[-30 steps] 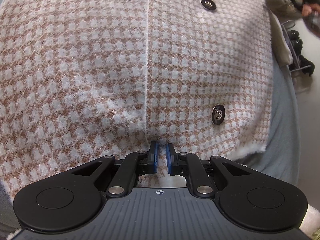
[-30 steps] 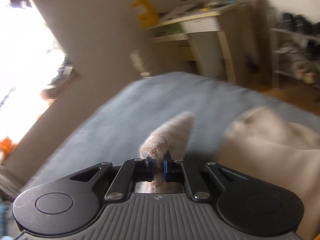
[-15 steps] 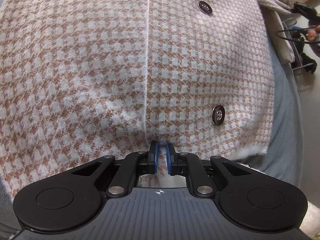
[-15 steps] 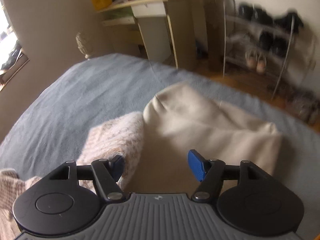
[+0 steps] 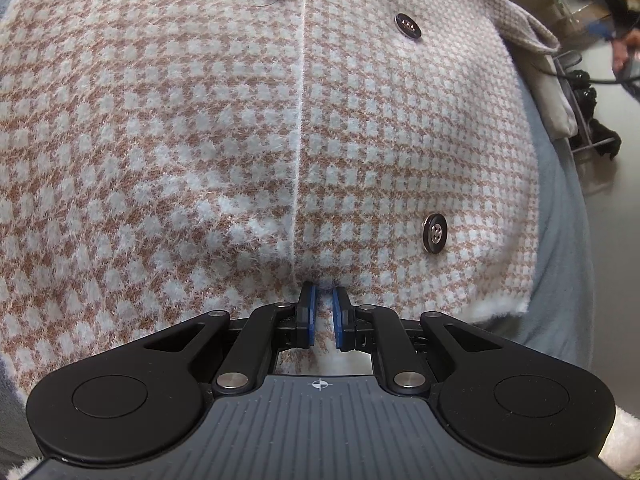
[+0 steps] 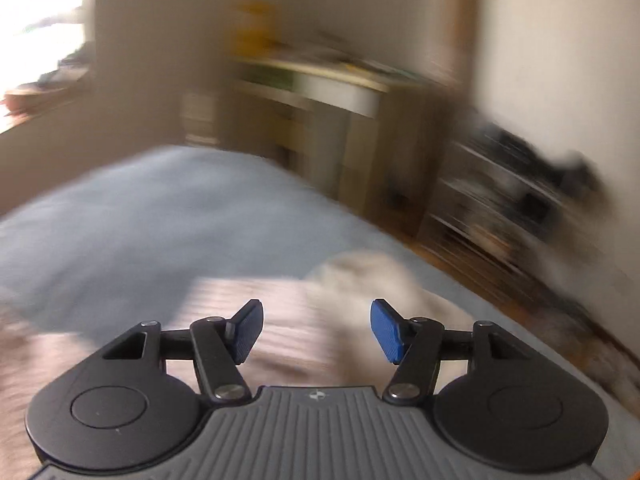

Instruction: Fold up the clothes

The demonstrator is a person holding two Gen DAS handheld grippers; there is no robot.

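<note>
A fuzzy pink-and-white checked cardigan [image 5: 200, 140] with dark buttons [image 5: 435, 233] lies spread flat on the blue bed [image 5: 560, 240] and fills the left wrist view. My left gripper [image 5: 323, 292] is shut on the cardigan's near hem, right at the centre seam. In the blurred right wrist view my right gripper [image 6: 316, 314] is held above the cardigan's sleeve [image 6: 248, 304]. Its blue pads [image 6: 386, 330] stand wide apart, the jaws are closing, and nothing is between them.
A cream garment [image 6: 360, 276] lies beside the cardigan on the bed [image 6: 160, 208]. Beyond the bed stand a desk [image 6: 332, 88] and a shoe rack [image 6: 520, 200] against the wall. A bright window [image 6: 40, 20] is at the left.
My right gripper let go of the cardigan sleeve, opened wide and swung away above the bed. The sleeve now lies on the cardigan. My left gripper kept its hold and place.
</note>
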